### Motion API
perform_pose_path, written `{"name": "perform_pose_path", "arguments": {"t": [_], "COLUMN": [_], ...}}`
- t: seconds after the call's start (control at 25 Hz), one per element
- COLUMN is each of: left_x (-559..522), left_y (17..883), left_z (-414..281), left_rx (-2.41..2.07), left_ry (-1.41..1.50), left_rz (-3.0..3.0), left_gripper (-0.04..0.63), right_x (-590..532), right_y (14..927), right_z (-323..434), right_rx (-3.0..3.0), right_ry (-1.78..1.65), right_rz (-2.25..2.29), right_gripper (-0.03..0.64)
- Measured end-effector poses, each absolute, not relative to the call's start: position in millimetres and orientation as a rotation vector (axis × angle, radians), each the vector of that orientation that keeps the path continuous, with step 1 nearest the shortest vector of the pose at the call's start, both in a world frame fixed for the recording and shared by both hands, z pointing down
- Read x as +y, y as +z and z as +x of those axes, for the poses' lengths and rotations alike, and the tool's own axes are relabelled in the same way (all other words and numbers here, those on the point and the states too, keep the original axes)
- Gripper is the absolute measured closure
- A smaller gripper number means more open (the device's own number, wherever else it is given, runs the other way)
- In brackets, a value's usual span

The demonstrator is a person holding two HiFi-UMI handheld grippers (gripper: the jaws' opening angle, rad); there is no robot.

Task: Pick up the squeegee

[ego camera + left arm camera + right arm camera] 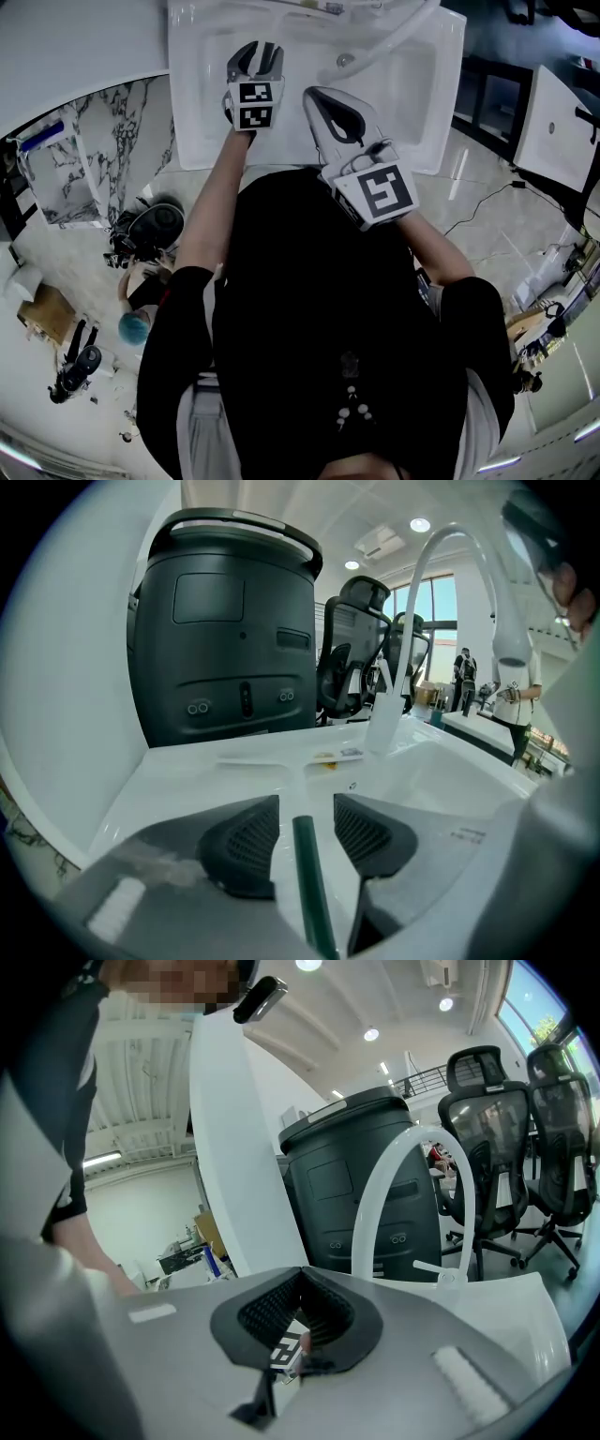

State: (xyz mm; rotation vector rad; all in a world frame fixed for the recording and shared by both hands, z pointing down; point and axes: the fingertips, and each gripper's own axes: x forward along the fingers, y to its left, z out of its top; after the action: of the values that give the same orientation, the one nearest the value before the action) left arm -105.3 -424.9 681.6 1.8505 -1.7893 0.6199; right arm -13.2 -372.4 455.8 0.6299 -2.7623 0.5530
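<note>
1. Head view: both grippers are held out over a white sink. The left gripper is seen over the flat rim left of the basin, and the right gripper over the basin itself, near the arched faucet.
2. Left gripper view: the jaws of the left gripper are spread wide. The squeegee's dark green handle is seen lying between them on the sink's white rim, with neither pad on it. A black bin is seen behind.
3. Right gripper view: the right gripper is seen closed, tips together, nothing gripped. The left gripper's marker cube is glimpsed through the gap beneath.
</note>
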Motion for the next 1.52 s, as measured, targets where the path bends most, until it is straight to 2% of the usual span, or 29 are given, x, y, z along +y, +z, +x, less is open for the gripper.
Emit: {"name": "perform_pose_path", "arguments": {"t": [0.64,0.68,0.8,1.52], "left_x": [-448.4,-449.6,-451.6,-440.2], "left_y": [730.1,730.8,731.4,713.6], "left_z": [-110.4,-110.5,-110.7,-118.4], "left_rx": [-1.761,-1.762,-1.774,-1.804], "left_ry": [0.649,0.653,0.647,0.572], "left_rz": [1.733,1.729,1.713,1.698], "left_gripper": [0.414,0.418,0.489,0.492], "right_x": [-381.6,-382.8,-385.5,-375.9], "right_y": [466.9,467.9,470.6,469.1], "right_z": [4.5,6.2,9.9,2.6], "right_rx": [-2.711,-2.7,-2.677,-2.697], "right_ry": [0.591,0.594,0.607,0.568], "right_rz": [0.682,0.693,0.722,0.725], "right_gripper": [0.614,0.614,0.615,0.614]}}
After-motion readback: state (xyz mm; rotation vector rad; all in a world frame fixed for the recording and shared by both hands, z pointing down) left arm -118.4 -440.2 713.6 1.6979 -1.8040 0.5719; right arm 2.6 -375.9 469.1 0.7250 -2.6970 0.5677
